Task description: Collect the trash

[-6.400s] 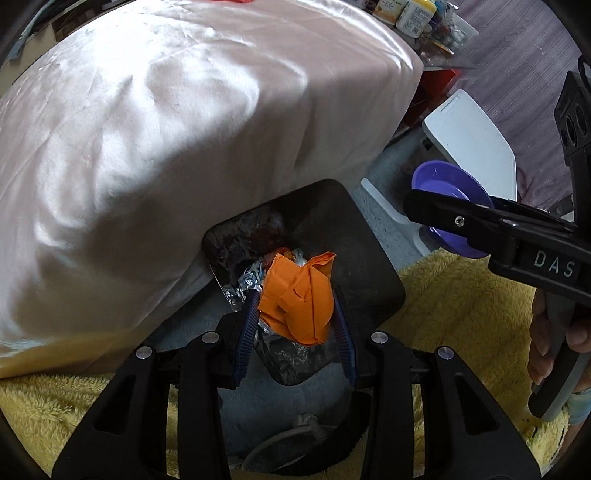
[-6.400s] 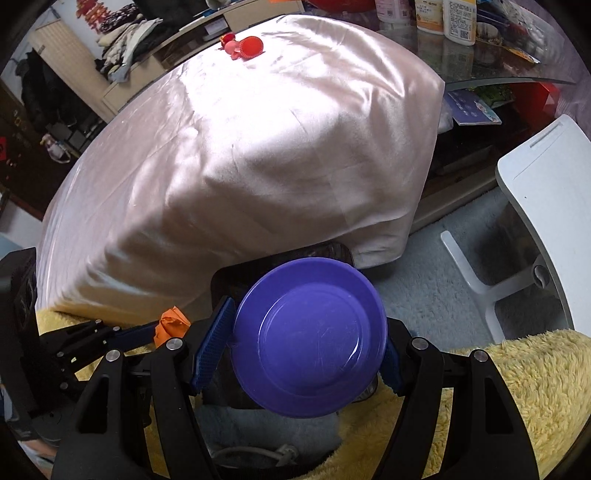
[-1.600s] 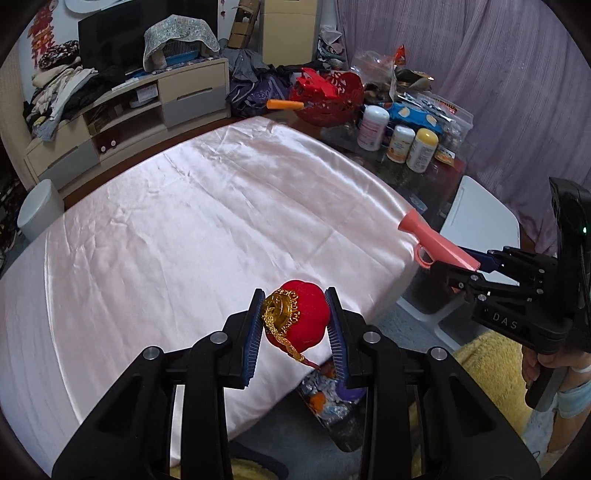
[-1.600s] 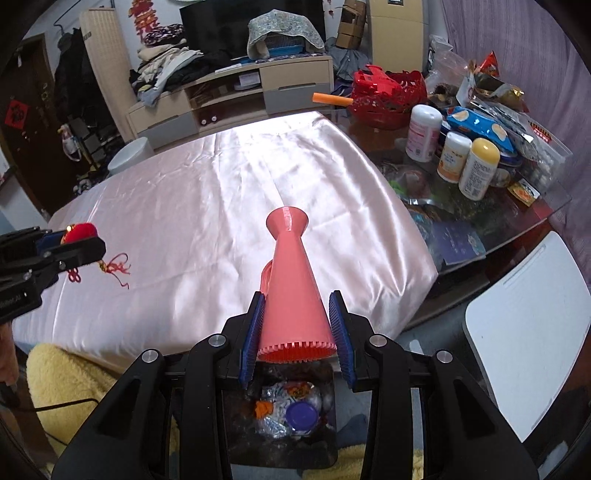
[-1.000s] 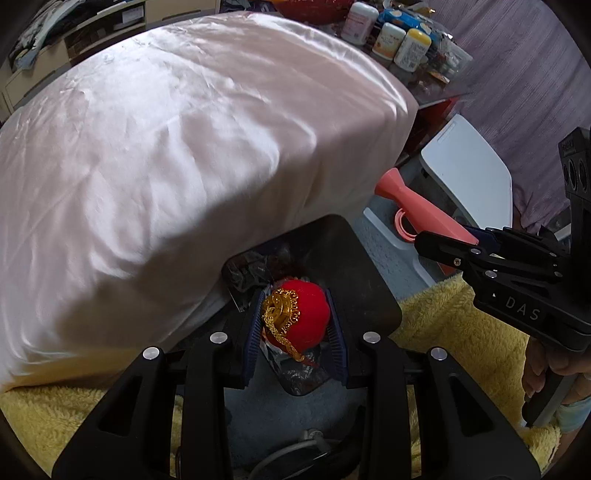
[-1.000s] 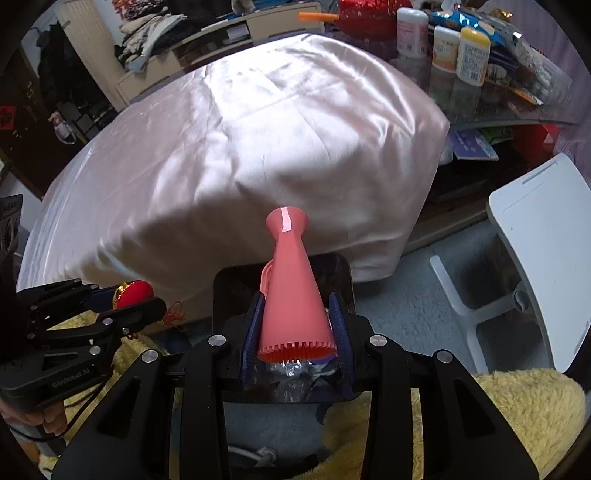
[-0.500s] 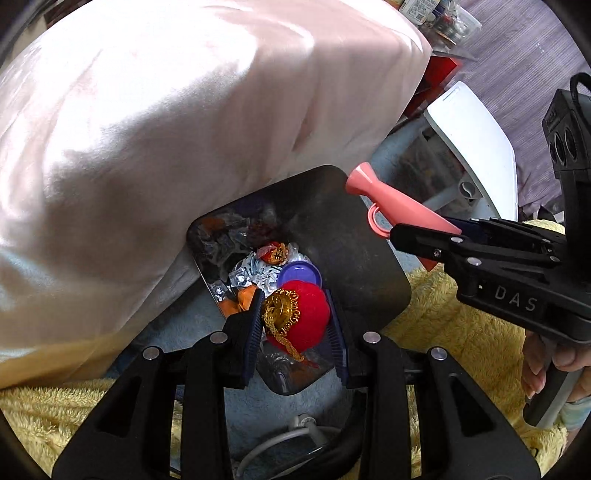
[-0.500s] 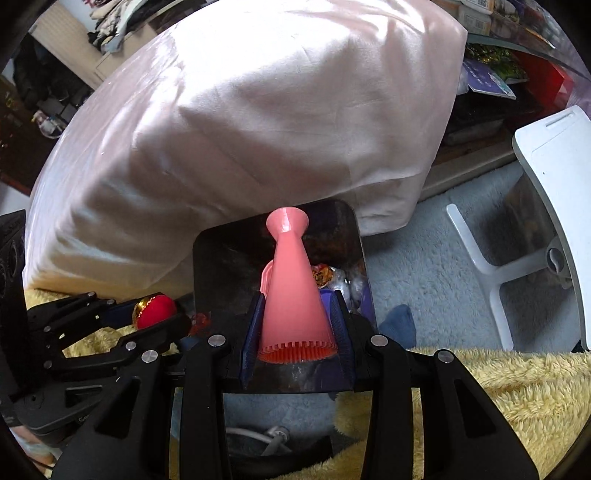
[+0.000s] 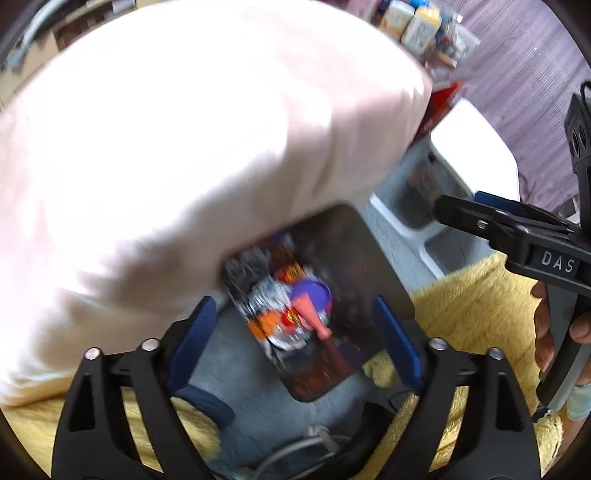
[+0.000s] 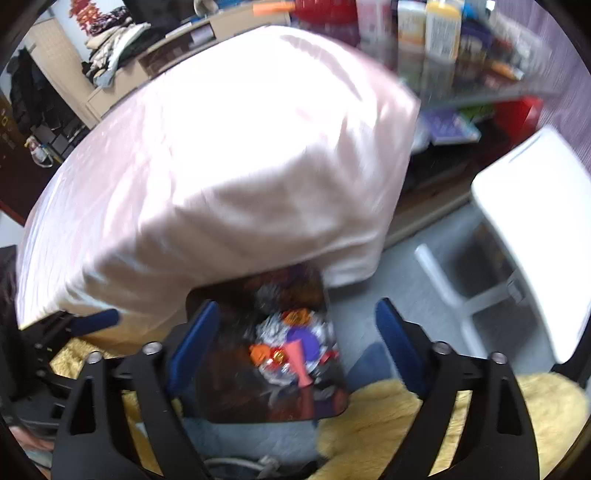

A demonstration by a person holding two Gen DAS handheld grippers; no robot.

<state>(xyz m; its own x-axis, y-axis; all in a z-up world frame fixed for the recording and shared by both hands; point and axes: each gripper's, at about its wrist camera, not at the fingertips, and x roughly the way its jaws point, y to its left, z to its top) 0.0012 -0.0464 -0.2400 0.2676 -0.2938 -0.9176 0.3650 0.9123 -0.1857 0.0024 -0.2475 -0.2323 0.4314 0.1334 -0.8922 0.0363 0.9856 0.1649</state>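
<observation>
Although both views are smeared with blur, the glossy black square trash bin [image 9: 384, 280] on the floor reads clearly, packed with crinkled silver foil [image 9: 266, 295], a flat round purple plastic plate [image 9: 312, 293], a crumpled orange scrap [image 9: 260, 325], a small red-and-gold ornament [image 9: 290, 317] and a smooth pink plastic cone-shaped horn [image 9: 314, 317] lying on top. Both tongs hang over the bin: the left gripper [image 9: 293, 339] has its blue-padded fingers spread wide with nothing between them, and the right gripper [image 10: 295, 343] is likewise spread wide and empty. A shiny pale pink satin cloth [image 10: 229, 155] drapes a table just behind the bin. Fluffy yellow fabric [image 10: 388, 417] lies beside the bin on grey carpet [image 10: 391, 295]. A white plastic stool [image 10: 532, 236] stands to the right, and jars and bottles [image 10: 439, 29] crowd a glass table beyond.
</observation>
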